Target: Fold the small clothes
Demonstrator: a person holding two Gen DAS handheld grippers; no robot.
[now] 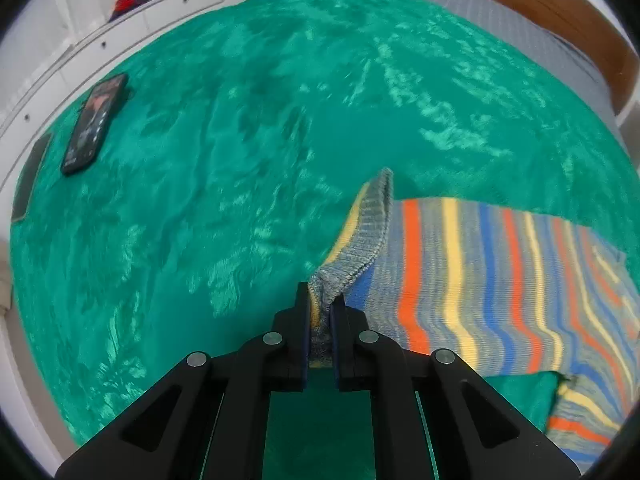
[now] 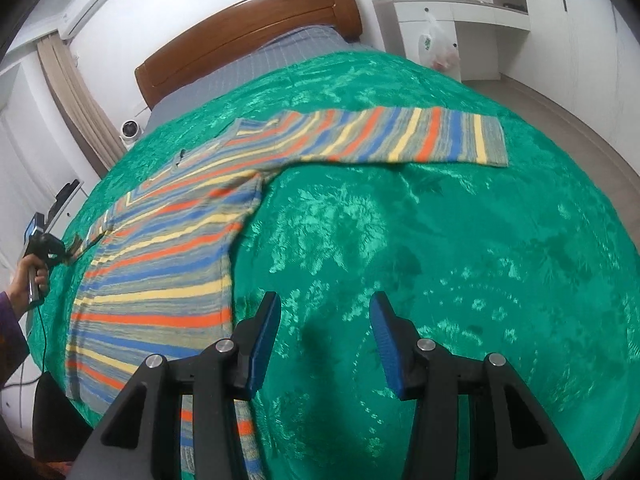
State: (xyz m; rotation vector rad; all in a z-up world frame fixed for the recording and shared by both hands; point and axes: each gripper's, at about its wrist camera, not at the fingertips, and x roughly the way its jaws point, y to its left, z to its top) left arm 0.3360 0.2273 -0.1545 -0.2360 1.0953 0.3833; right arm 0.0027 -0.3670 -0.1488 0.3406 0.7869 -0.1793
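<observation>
A striped knit sweater (image 2: 160,272), in grey, orange, yellow and blue, lies spread on a green blanket (image 2: 440,260). One sleeve (image 2: 400,136) stretches out flat to the far right. My left gripper (image 1: 322,300) is shut on the grey ribbed cuff (image 1: 360,236) of the other sleeve and lifts it slightly off the blanket. It also shows in the right wrist view (image 2: 66,254), at the far left, held by a hand. My right gripper (image 2: 325,316) is open and empty above bare blanket, just right of the sweater's hem.
A black phone (image 1: 96,122) lies on the blanket at the left, with a second dark flat device (image 1: 30,178) at its edge. A wooden headboard (image 2: 248,24) and grey sheet lie beyond. White drawers (image 1: 120,20) stand alongside the bed.
</observation>
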